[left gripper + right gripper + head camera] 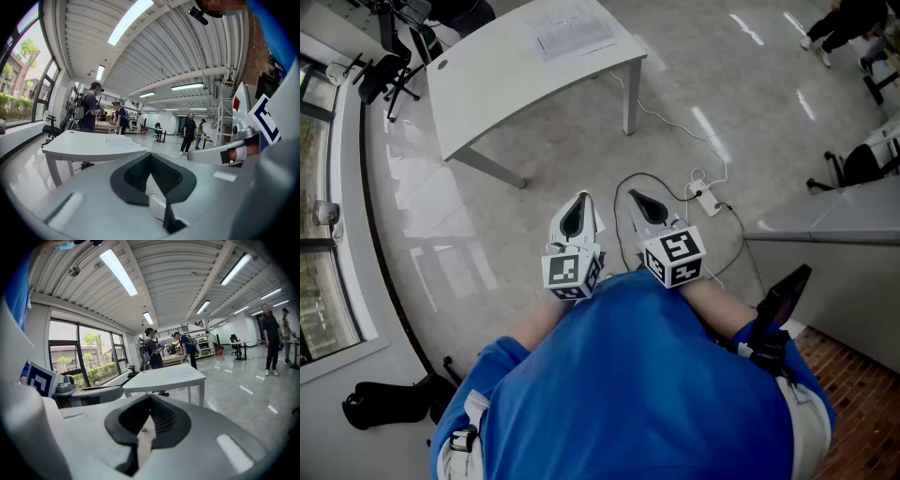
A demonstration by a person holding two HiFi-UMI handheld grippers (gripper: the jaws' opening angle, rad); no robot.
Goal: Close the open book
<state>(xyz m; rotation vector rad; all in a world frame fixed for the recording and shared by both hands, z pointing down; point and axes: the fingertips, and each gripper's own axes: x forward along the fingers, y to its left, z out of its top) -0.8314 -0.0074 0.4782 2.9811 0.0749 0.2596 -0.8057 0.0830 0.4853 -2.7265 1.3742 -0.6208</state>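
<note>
Glossy grey floor [581,141], open hall. You held the left gripper [582,197] and right gripper [631,194] near your chest, both clenched on nothing. Looked like a carry pose, table [497,75] well ahead. The book [572,30] lay open and flat at its far end, white printed pages up.

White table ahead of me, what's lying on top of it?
On the white table, flat printed pages lie toward one end. They may be the open book, but they are too far away to tell. Whatever is beneath the pages is covered.
</note>
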